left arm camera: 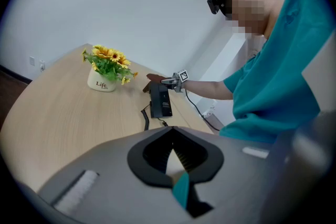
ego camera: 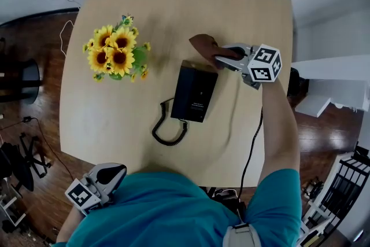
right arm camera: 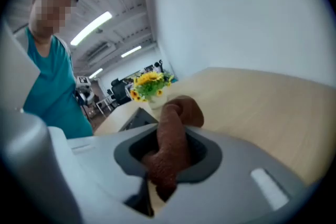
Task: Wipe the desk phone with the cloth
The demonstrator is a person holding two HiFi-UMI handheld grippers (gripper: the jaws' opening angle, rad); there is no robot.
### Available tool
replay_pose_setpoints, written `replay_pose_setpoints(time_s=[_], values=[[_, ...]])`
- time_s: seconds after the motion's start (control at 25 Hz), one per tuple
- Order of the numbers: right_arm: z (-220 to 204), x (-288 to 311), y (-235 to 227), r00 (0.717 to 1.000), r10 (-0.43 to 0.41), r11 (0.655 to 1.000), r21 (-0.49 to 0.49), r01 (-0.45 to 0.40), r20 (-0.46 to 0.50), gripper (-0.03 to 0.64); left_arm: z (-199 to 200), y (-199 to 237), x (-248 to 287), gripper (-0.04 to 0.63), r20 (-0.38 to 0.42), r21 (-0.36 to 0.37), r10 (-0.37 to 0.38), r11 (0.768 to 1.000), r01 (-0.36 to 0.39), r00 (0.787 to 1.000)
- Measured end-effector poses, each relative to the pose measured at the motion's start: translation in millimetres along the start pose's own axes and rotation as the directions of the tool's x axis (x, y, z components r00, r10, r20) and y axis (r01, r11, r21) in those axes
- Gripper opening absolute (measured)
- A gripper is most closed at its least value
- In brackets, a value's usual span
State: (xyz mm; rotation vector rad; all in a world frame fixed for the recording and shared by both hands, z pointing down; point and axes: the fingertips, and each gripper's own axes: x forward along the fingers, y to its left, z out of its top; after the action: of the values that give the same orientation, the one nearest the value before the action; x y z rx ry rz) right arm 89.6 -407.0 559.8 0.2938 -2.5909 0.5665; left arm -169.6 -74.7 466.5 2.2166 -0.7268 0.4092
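Observation:
The black desk phone point(ego camera: 195, 91) lies flat near the middle of the wooden table point(ego camera: 243, 3), with its coiled cord point(ego camera: 167, 127) looping toward me. My right gripper point(ego camera: 222, 56) hovers just past the phone's far right corner and is shut on a brown cloth point(ego camera: 202, 43). In the right gripper view the cloth point(right arm camera: 176, 123) bunches up out of the jaws, and the phone point(right arm camera: 137, 119) shows just behind it. My left gripper point(ego camera: 113, 170) is held low against my body at the table's near edge. Its jaws are together with nothing in them.
A white pot of yellow sunflowers point(ego camera: 115, 54) stands left of the phone. A black cable point(ego camera: 251, 147) runs off the table's near right edge. Dark wooden floor and a tangle of cables and dark gear point(ego camera: 26, 159) lie to the left.

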Motion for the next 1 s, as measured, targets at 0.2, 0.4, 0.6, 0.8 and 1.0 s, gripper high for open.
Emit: replay_pose_setpoints(time_s=[0.2, 0.4, 0.6, 0.8, 1.0], values=[[-27, 4, 18, 0.994, 0.092, 0.992, 0.096, -0.086, -0.062, 0.077, 10, 5, 1, 0.006, 0.041, -0.005, 0.025, 1.0, -0.025, 0.999], [-57, 11, 3, 0.988, -0.005, 0.999, 0.044, 0.012, -0.154, 0.077, 28, 21, 4, 0.006, 0.07, 0.032, 0.052, 0.998, -0.054, 0.996], [-62, 9, -11, 0.952, -0.189, 0.98, -0.108, 0.167, -0.243, 0.078, 55, 41, 9, 0.006, 0.117, 0.041, 0.097, 0.994, -0.103, 0.988], [12, -14, 27, 0.948, -0.318, 0.91, -0.286, 0.302, -0.012, 0.078, 77, 55, 4, 0.006, 0.144, 0.07, 0.136, 0.987, -0.147, 0.98], [31, 18, 95, 0.944, -0.328, 0.777, -0.575, 0.258, -0.02, 0.08, 75, 54, 8, 0.005, 0.136, 0.074, 0.126, 0.988, -0.137, 0.983]])
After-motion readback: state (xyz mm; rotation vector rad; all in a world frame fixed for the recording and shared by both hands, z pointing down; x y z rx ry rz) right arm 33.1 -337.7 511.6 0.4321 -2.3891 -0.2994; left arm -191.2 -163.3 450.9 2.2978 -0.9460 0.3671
